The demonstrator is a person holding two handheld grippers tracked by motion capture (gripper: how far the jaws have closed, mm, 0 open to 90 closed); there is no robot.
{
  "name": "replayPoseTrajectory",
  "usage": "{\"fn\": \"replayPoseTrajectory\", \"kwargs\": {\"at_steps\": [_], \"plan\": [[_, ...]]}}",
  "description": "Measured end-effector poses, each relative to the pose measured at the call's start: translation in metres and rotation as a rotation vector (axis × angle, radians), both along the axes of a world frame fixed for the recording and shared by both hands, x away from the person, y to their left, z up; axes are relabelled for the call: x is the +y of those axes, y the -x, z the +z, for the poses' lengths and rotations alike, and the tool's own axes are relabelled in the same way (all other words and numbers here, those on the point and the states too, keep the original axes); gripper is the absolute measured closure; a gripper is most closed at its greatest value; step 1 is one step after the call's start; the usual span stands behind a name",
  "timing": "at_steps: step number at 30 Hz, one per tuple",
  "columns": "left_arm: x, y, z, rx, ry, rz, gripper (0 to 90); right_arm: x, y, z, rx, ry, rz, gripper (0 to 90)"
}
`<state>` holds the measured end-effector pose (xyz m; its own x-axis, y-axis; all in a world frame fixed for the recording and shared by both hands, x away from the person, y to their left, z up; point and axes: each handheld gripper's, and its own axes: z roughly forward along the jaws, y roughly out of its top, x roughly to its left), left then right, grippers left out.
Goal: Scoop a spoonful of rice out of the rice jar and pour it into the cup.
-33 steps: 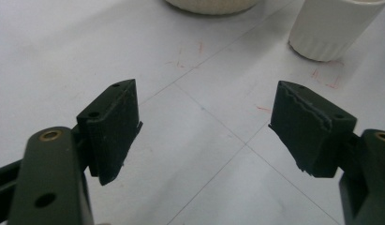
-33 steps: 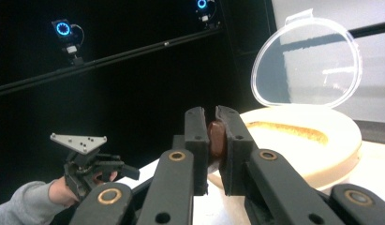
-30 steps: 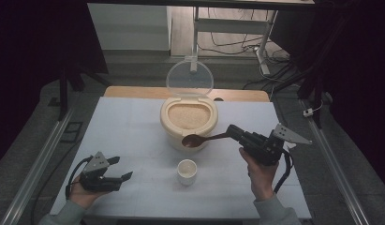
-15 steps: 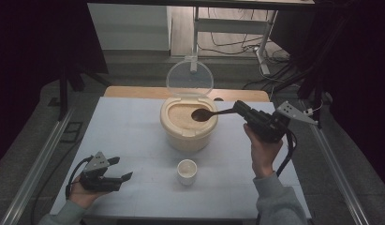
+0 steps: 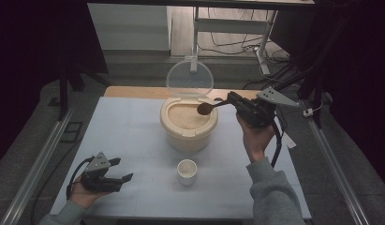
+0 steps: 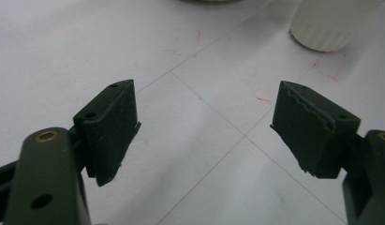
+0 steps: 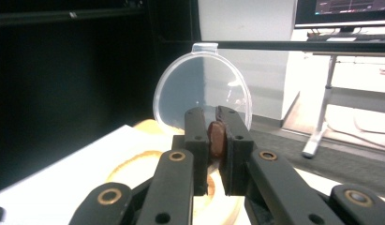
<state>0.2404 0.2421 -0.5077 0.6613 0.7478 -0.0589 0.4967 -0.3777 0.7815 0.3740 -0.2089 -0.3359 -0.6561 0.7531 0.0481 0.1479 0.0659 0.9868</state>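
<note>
A cream rice container [image 5: 188, 124] stands mid-table with its clear round lid [image 5: 189, 78] hinged up behind it; pale grain fills it. My right gripper [image 5: 234, 101] is shut on a brown wooden spoon [image 5: 209, 108], whose bowl hovers over the container's right side. In the right gripper view the spoon handle [image 7: 216, 138] is clamped between the jaws of the right gripper [image 7: 216, 145], with the clear lid [image 7: 202, 91] beyond. A small white cup [image 5: 187, 171] sits in front of the container. My left gripper [image 5: 120, 171] rests open near the table's front left; the cup [image 6: 330, 21] lies beyond the left gripper [image 6: 204, 126].
The white table [image 5: 134, 136] has faint grid lines and red marks [image 6: 328, 70]. Metal rails [image 5: 35, 164] run along both sides. A desk leg [image 7: 321, 108] and cables stand on the floor behind the table.
My right gripper has lifted the spoon from beside the cup up and back over the rice container. The left gripper has stayed put.
</note>
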Motion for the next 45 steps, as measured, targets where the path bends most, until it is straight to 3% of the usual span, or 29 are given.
{"fn": "replayPoseTrajectory", "kwargs": {"at_steps": [6,8,11,14,17,23,24,29,33,39,45], "plan": [[0.000,0.000,0.000,0.000,0.000,0.000,22.2,0.018,-0.004,-0.002,-0.019,0.147,-0.034,83.0],[0.000,0.000,0.000,-0.002,0.000,0.000,22.2,0.023,-0.006,-0.005,-0.003,0.169,-0.029,83.0],[0.000,0.000,0.001,-0.002,0.004,0.002,22.3,0.027,-0.010,-0.011,0.056,0.160,-0.016,83.0],[-0.001,0.000,0.000,0.000,0.002,-0.002,22.3,0.027,-0.014,-0.019,0.107,0.113,-0.015,83.0],[-0.002,0.001,0.000,-0.001,0.000,-0.005,22.3,0.024,-0.020,-0.031,0.188,0.028,-0.014,83.0],[-0.002,0.000,0.000,0.000,-0.001,-0.004,22.3,0.010,-0.033,-0.055,0.367,-0.183,-0.019,82.9],[-0.002,0.000,0.000,0.000,-0.002,-0.004,22.3,0.010,-0.033,-0.055,0.367,-0.183,-0.019,82.9],[-0.002,0.000,0.000,0.000,-0.003,-0.004,22.3,0.003,-0.038,-0.060,0.444,-0.281,-0.020,82.8],[-0.002,0.000,0.000,-0.006,-0.017,-0.005,22.3,0.000,-0.041,-0.061,0.491,-0.367,0.015,83.2],[-0.002,0.001,0.001,-0.011,-0.018,-0.005,22.3,-0.003,-0.043,-0.064,0.531,-0.403,-0.009,83.1],[-0.002,0.001,0.001,-0.011,-0.018,-0.007,22.4,-0.009,-0.045,-0.065,0.585,-0.475,-0.034,83.1]]}}
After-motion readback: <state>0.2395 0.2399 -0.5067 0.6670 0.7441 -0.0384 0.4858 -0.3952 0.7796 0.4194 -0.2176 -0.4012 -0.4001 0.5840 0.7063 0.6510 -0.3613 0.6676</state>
